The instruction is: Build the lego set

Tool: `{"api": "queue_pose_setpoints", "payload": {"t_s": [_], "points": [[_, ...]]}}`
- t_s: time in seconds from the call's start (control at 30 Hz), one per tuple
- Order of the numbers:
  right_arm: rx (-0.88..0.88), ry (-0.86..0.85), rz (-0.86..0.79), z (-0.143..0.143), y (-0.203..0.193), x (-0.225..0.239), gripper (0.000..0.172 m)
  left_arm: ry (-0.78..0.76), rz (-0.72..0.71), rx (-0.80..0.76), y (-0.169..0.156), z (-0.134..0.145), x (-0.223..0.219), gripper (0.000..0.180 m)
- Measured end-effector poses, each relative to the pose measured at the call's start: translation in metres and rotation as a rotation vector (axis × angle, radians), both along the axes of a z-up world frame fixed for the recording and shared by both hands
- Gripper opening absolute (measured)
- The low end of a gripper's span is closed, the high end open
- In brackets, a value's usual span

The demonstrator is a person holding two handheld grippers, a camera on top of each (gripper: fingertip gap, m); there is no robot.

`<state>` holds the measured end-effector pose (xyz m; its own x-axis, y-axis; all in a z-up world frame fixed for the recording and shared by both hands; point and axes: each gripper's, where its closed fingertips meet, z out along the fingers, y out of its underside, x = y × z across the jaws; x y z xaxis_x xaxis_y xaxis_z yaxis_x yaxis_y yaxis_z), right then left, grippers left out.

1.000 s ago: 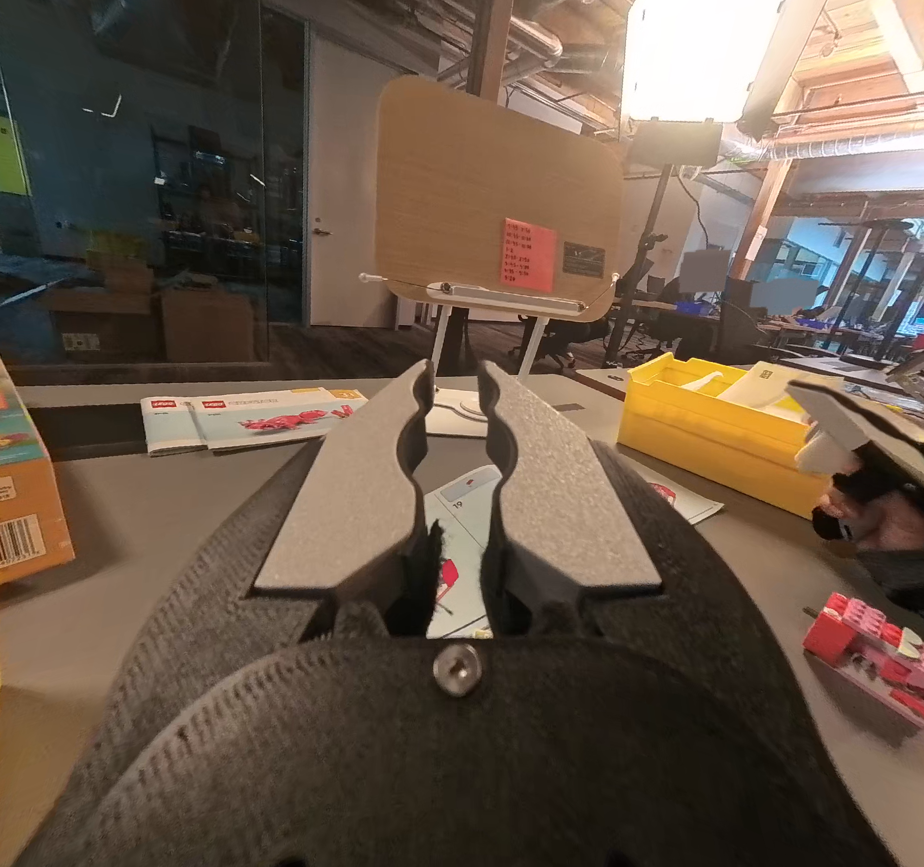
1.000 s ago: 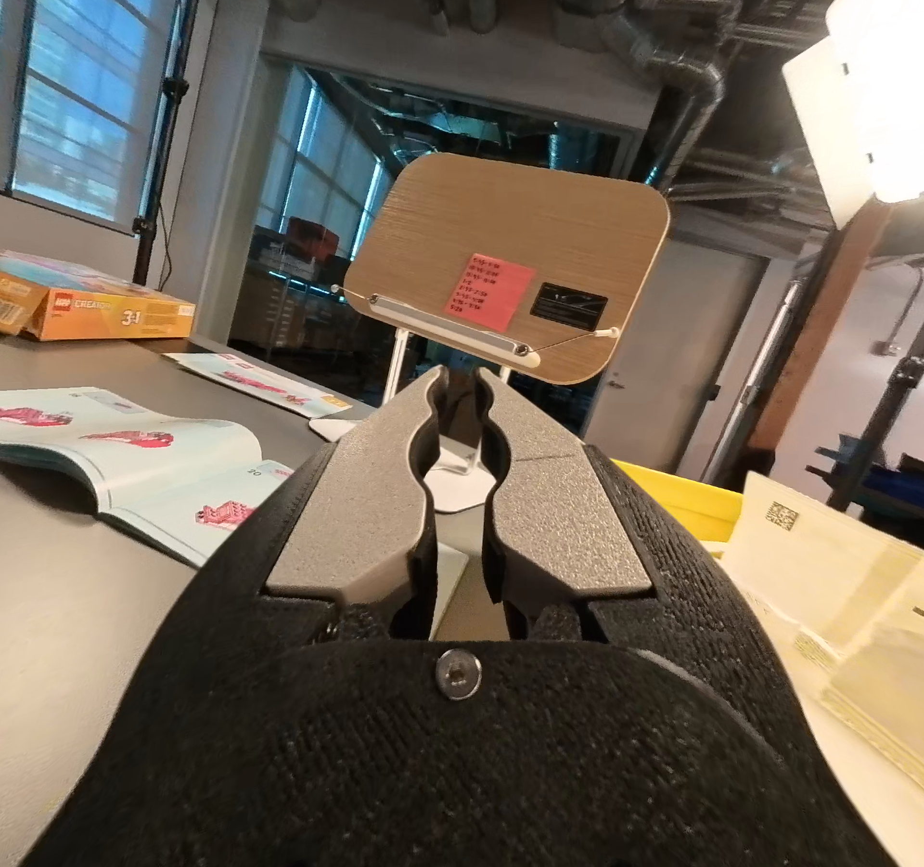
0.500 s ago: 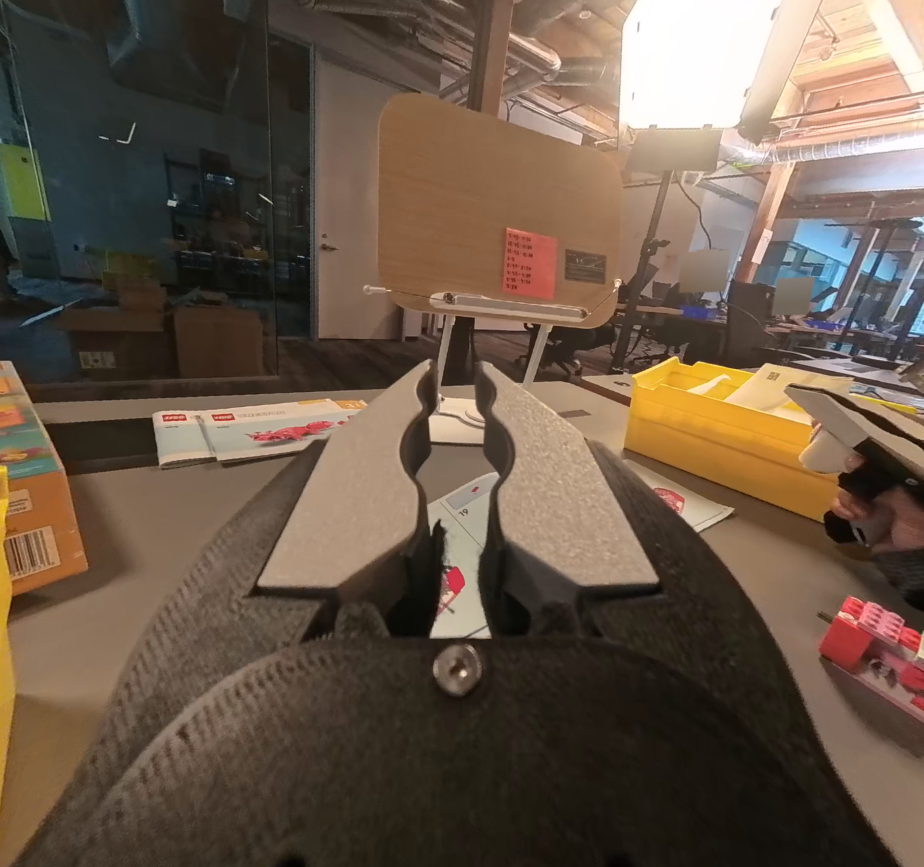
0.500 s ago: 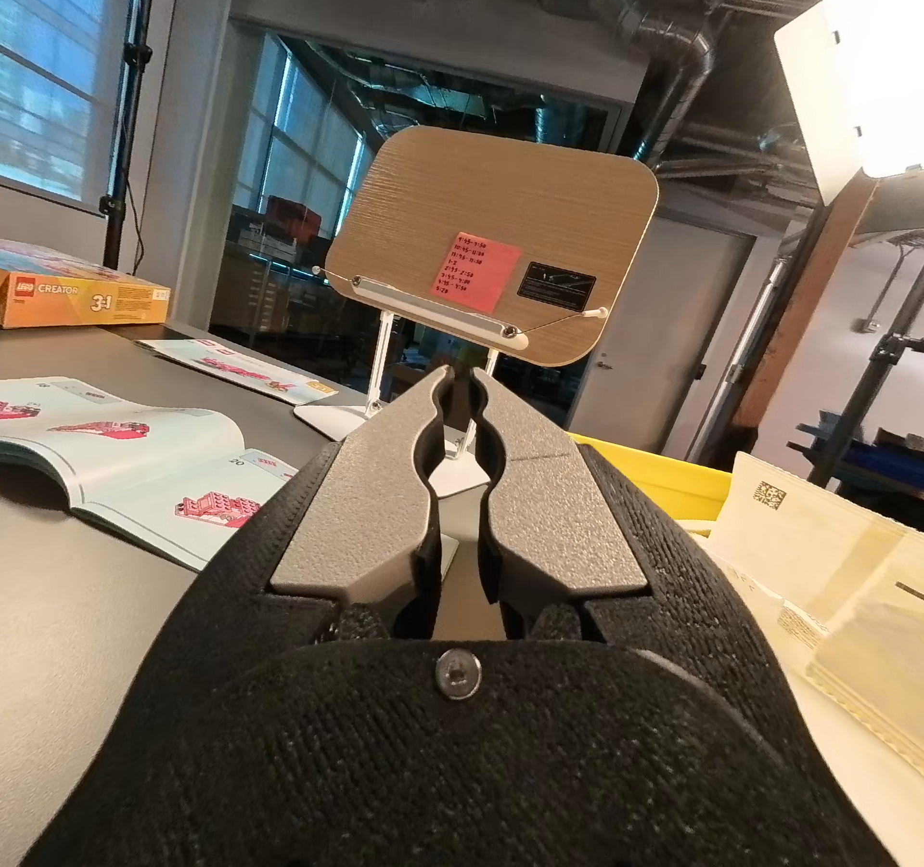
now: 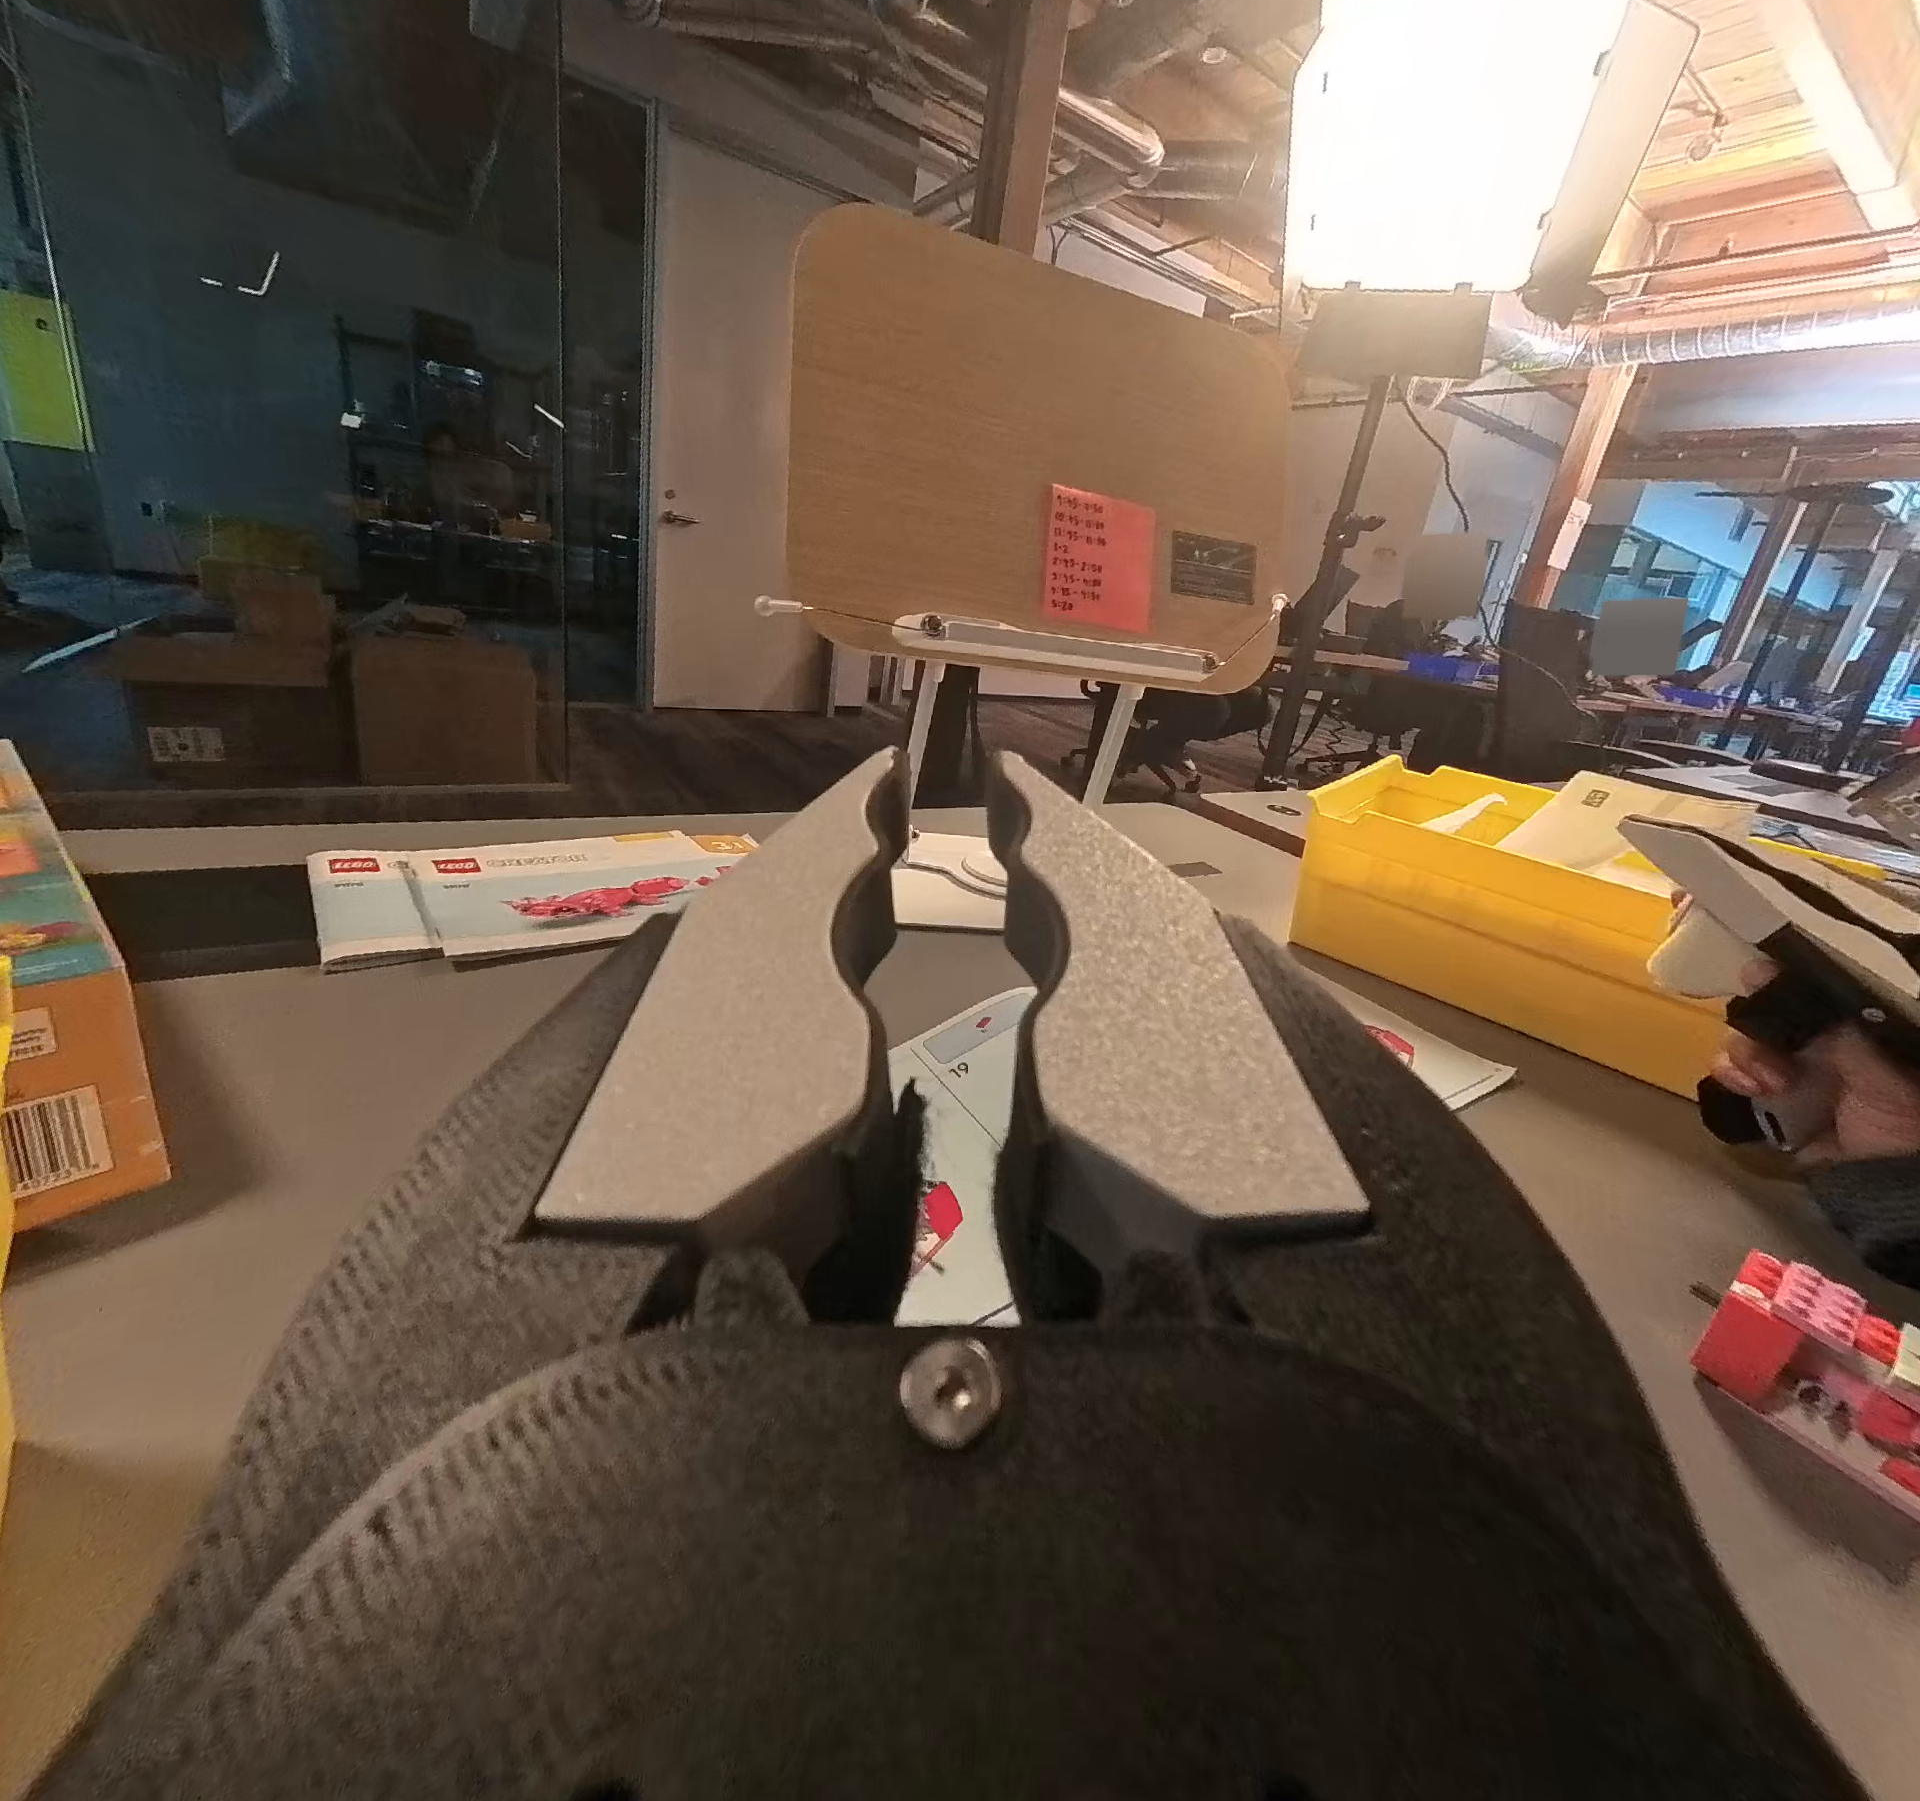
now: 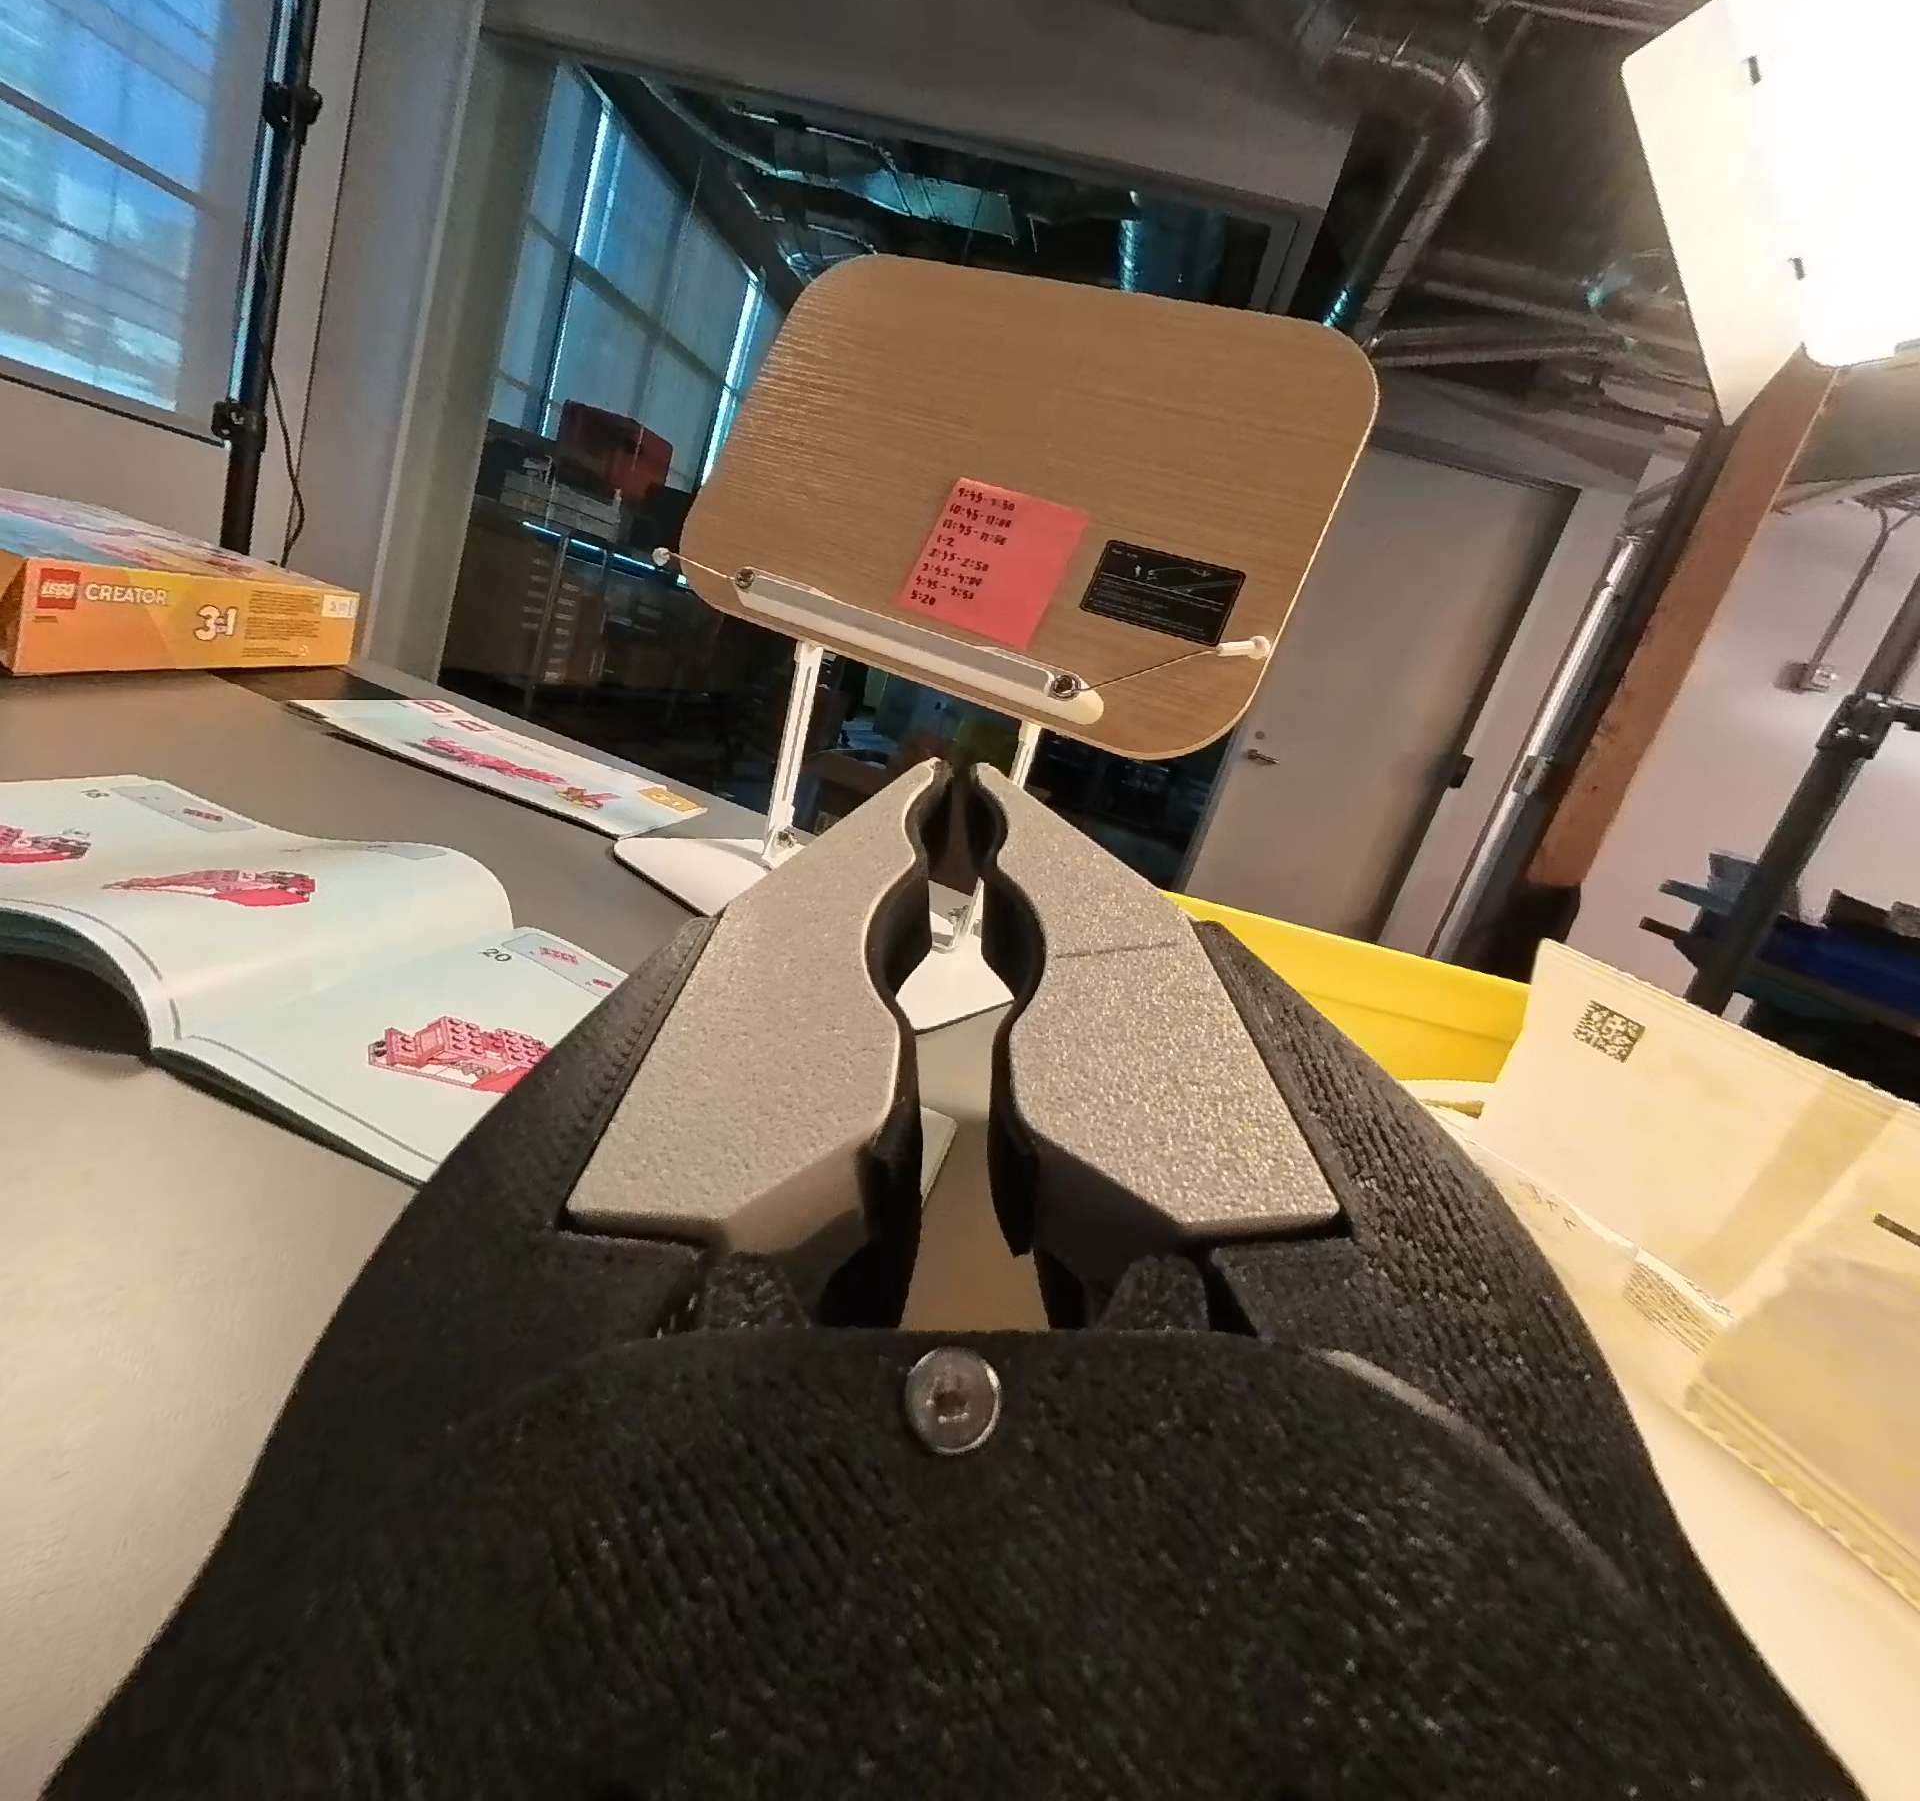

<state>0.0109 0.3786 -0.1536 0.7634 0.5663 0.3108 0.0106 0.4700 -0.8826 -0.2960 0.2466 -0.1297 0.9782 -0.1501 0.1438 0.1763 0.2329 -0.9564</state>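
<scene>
Left gripper (image 5: 943, 795): held level above the grey table (image 5: 312, 1107), pointing at the far side; its fingers stand a little apart with nothing between them
Right gripper (image 6: 952, 770): raised and tilted slightly upward; fingertips pressed together on nothing; also seen at the right edge of the left wrist view, a hand (image 5: 1860, 1097) around its handle
Below the left gripper: an open instruction booklet (image 5: 966, 1034) lies flat on the table, seen through the gap between the fingers
Ahead of both: a wooden book stand (image 6: 1029, 504) on a white base, upright at the far side, a pink sticky note (image 6: 992, 556) and a black label on its board
Right of the left gripper: a yellow bin (image 5: 1475, 930) holding paper bags, near the right gripper
Near right: a red and pink brick model (image 5: 1818, 1356) on the table, well apart from both grippers
Far left: two closed booklets (image 5: 499, 889) side by side, and an orange toy box (image 6: 177, 608)
Right gripper's near right: pale paper bags (image 6: 1714, 1159) beside it
</scene>
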Motion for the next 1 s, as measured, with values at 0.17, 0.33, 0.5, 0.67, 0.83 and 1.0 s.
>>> {"api": "queue_pose_setpoints", "payload": {"t_s": [0.17,0.33,0.5,0.67,0.83,1.0], "points": [[-0.002,-0.001,0.002,0.0,0.0,0.0,0.0,0.0,-0.002,-0.001,0.0,0.0,0.0,0.013],[-0.003,-0.004,0.004,-0.001,0.0,-0.001,0.0,0.035,-0.008,-0.019,0.001,-0.002,0.005,0.013],[-0.004,-0.008,0.006,-0.001,0.0,-0.002,0.0,0.236,-0.363,-0.038,-0.005,-0.007,0.071,0.053],[-0.009,-0.004,0.003,-0.002,0.001,-0.001,0.0,0.553,-0.669,-0.611,-0.017,-0.101,0.124,0.083],[-0.012,0.002,0.003,-0.001,0.002,-0.001,0.0,0.773,-0.709,-0.804,-0.023,-0.149,0.143,0.061],[-0.005,-0.008,0.004,-0.001,0.001,-0.002,0.0,0.957,-0.494,-0.837,-0.006,-0.16,0.121,0.0]]}}
